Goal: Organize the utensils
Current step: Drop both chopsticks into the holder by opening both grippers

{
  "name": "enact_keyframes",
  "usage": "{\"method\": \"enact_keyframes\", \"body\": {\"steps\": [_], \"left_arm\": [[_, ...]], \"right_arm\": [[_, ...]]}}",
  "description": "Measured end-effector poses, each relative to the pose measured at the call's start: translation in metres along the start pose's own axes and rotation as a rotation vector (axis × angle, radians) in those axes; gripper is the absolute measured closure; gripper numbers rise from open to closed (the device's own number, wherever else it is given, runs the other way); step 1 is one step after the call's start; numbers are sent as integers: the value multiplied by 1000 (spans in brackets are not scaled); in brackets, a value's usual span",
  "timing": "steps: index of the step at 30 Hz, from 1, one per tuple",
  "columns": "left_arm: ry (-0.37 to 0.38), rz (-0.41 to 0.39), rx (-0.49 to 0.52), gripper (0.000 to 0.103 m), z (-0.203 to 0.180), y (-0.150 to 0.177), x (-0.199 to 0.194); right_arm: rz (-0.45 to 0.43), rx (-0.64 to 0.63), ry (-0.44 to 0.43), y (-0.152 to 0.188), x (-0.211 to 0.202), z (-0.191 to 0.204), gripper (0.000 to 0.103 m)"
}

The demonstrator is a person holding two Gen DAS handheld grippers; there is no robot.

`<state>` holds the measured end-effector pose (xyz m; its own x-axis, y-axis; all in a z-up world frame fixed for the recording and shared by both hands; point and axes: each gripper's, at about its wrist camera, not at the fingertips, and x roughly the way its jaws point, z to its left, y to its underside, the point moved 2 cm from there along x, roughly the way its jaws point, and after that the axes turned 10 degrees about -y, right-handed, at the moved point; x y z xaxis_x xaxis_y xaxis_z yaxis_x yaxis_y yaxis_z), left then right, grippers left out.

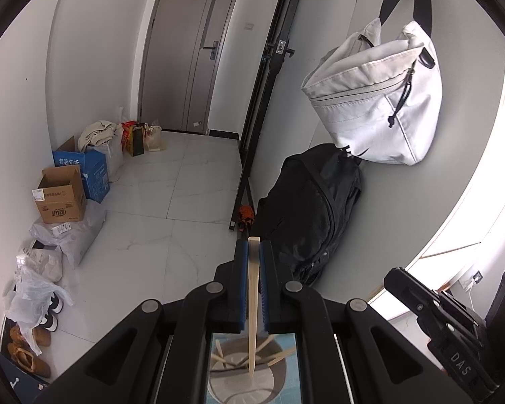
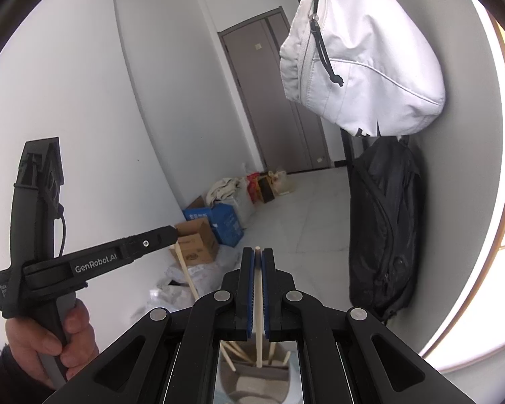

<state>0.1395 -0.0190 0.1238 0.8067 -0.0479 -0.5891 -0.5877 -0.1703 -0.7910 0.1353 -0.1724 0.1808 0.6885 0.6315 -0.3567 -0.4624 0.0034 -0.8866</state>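
My left gripper (image 1: 254,245) is clamped tight on a pale flat wooden chopstick (image 1: 253,303), which runs down the lower middle of the left wrist view, its pointed tip hanging over a round grey bowl (image 1: 242,383) seen through the gap at the bottom edge; my right gripper (image 2: 257,252) is clamped the same way on a slimmer pale round chopstick (image 2: 259,320), lower centre of the right wrist view, likewise ending above a bowl (image 2: 252,383); I judge the step to be carrying one stick in each tool away from the pile, so I should keep both grips firm, keep the sticks from swinging into each other, and lower each tip-first into wherever they belong, which I cannot see here; the bowl holds several more loose wooden chopsticks (image 1: 279,357), lying crossed; at the left of the left wrist view an open brown cardboard box (image 1: 62,193) and a blue carton (image 1: 94,171) stand on the floor, contents unclear; a white fabric bag (image 1: 373,101) hangs upper right
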Motion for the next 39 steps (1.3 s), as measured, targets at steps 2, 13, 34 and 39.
{"method": "enact_keyframes", "body": {"steps": [2,13,34,39], "left_arm": [[3,3,-6,100,1,-1,10],[2,17,-4,100,7,19,51],[165,193,58,100,13,60,53],[168,290,85,99,10,68,53]], "right_arm": [[7,-6,6,1,6,-3,100],[53,-46,6,21,35,-10,100],[197,65,-57,78,60,-22,97],[188,143,-59,87,49,-28,96]]}}
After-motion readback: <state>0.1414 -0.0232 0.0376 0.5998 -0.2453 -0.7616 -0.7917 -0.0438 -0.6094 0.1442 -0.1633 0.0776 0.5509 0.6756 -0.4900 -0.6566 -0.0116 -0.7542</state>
